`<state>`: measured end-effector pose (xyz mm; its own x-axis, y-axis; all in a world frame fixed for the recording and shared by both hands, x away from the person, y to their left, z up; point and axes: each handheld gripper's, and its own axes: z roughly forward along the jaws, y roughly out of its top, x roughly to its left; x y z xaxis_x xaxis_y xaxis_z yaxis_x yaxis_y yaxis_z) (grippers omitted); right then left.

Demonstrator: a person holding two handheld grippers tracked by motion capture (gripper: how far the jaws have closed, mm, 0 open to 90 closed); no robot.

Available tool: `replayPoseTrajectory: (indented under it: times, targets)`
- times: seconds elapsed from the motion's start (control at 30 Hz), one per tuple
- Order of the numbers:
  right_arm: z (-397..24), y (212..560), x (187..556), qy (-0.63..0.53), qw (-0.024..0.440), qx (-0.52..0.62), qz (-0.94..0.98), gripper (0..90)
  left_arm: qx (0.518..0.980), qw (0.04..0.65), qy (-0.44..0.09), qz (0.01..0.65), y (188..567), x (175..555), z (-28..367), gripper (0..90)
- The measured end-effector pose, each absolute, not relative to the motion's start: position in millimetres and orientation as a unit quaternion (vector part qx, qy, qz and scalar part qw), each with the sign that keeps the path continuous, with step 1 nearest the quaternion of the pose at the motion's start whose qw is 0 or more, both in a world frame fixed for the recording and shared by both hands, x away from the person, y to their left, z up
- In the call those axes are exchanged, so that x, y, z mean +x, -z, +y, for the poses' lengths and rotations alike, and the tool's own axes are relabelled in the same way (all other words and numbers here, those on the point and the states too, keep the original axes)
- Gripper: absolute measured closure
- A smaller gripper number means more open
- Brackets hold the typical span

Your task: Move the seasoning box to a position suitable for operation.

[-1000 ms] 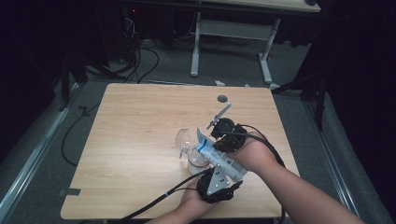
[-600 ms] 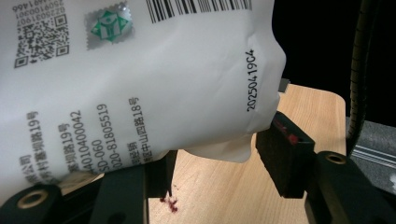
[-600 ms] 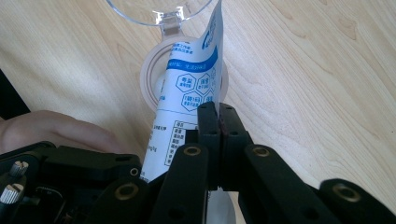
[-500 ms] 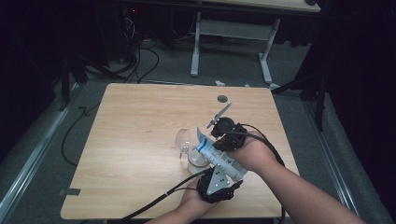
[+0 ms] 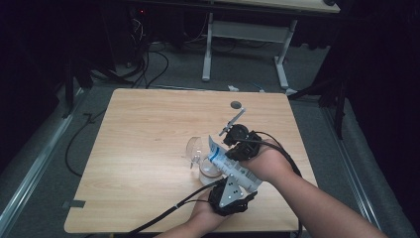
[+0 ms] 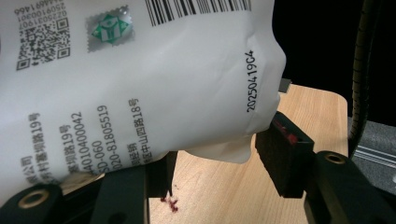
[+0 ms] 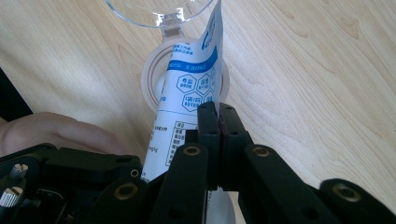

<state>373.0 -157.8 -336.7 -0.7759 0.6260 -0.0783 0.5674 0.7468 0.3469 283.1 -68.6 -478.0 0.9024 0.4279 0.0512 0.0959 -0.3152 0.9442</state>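
Note:
A white pouch with blue print (image 5: 233, 166) hangs tilted, its open upper end over a small clear round container (image 5: 208, 172) whose hinged lid (image 5: 195, 148) stands open. My right gripper (image 5: 229, 151) is shut on the pouch's upper edge; the right gripper view has its jaws pinched together on the pouch (image 7: 191, 88) above the container's rim (image 7: 149, 79). My left gripper (image 5: 233, 179) sits below, near the table's front edge, shut on the pouch's fat lower end. In the left gripper view the pouch (image 6: 140, 84) bulges between the jaws.
The wooden table (image 5: 148, 129) has a dark round spot (image 5: 236, 105) near its far edge. A few red crumbs (image 6: 170, 203) lie on the wood under the left gripper. Cables trail off the front edge. A white desk frame (image 5: 247, 34) stands beyond.

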Motion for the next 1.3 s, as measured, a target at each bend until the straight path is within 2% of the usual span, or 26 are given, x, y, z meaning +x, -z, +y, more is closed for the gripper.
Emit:
replayPoseTrajectory:
  times: [1.3]
  targets:
    - [-156.9,334.9,374.3,-0.156,0.097,0.318,0.930,90.0,0.792,0.567,-0.148,0.169,475.3,284.3,-68.1,50.9]
